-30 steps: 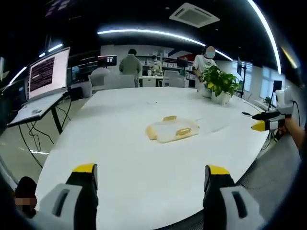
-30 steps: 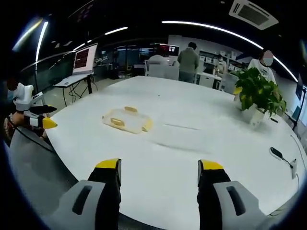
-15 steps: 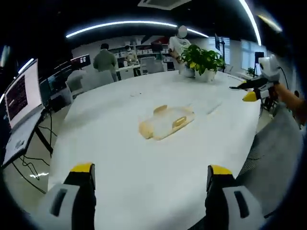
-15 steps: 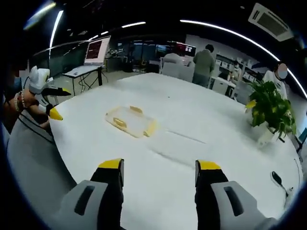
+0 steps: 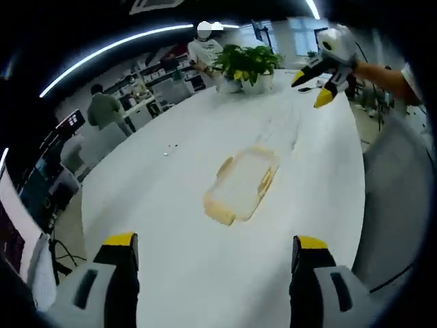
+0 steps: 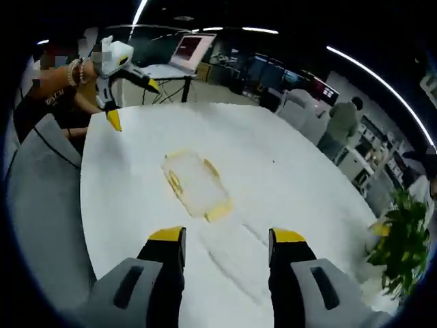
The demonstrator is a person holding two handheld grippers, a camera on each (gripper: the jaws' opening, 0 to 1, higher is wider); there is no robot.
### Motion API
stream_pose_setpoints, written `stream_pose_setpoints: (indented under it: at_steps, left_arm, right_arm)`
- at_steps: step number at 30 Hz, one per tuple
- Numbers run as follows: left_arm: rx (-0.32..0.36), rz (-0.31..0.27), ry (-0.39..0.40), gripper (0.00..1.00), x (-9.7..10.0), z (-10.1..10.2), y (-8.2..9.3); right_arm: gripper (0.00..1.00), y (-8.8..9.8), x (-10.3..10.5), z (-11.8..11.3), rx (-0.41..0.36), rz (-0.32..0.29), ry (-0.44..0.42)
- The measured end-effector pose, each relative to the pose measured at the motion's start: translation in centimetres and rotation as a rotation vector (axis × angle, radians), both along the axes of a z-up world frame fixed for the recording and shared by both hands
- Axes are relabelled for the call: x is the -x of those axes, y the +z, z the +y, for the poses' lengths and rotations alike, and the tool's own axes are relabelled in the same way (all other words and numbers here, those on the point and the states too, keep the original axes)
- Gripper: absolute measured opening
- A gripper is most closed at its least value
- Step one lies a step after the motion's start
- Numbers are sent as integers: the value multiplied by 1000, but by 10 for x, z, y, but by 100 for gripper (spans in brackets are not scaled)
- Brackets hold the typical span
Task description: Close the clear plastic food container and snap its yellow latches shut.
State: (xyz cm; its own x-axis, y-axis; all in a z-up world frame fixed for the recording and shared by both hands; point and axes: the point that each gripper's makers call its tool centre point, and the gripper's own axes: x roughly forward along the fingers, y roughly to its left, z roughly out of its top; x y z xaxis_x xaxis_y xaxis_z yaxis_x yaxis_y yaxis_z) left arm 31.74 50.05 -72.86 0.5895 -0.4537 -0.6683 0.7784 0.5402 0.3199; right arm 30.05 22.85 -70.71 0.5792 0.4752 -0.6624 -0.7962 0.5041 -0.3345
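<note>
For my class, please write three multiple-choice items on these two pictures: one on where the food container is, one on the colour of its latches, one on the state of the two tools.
1. Where is the clear food container?
A. on the white table
B. on a chair
C. held in a tool

2. What colour are its latches?
A. blue
B. yellow
C. red

3. How do the left tool and right tool stand?
A. both shut on the container
B. one open, one shut
C. both open, holding nothing

Answers: 1 A, the container lies flat on the table top, apart from both tools. 2 B, yellow tabs show along its edges in both views. 3 C, each view shows its own jaws wide apart with only bare table between them.
</note>
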Motion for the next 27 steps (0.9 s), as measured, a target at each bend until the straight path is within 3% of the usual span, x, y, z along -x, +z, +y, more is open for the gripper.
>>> stream_pose_setpoints:
  at_steps: [2, 4, 5, 7, 9, 11, 13, 16, 18, 21, 23, 25, 27]
  left_arm:
    - [-46, 23, -40, 90, -8, -3, -4]
    - [-56, 54, -94, 88, -12, -10, -8]
    - [-83, 93, -113, 88, -14, -11, -12]
    - [-131, 106, -147, 86, -23, -14, -18]
    - [-220, 103, -167, 86, -35, -11, -25]
    - [-225, 121, -198, 86, -40, -19, -31]
    - [-195, 189, -230, 86, -45, -31, -41]
    - [-209, 214, -265, 84, -55, -38, -52]
    - [-229, 262, -324, 84, -58, -44, -68]
    - [-270, 332, -350, 83, -61, -44, -85]
    - [-247, 341, -370, 81, -67, -51, -91]
    - [-245, 383, -365, 80, -68, -52, -98]
    - [-242, 409, -386, 80, -67, -55, -104]
  right_arm:
    - [50, -5, -5, 14, 23, 27, 72]
    - [51, -18, -7, 23, 94, 80, 165]
    - [50, -21, -12, 24, 138, 69, 186]
    - [50, -29, -24, 30, 227, 46, 248]
    - [52, -37, -29, 41, 241, 73, 312]
    - [52, -45, -31, 49, 249, 113, 368]
    - [51, -55, -42, 55, 288, 118, 419]
    - [49, -68, -52, 58, 323, 145, 453]
    - [51, -84, -60, 55, 362, 205, 454]
    - [51, -100, -69, 54, 386, 245, 477]
    - [52, -108, -76, 54, 396, 267, 489]
    - [52, -117, -76, 54, 377, 339, 486]
    - [51, -123, -84, 52, 390, 342, 490]
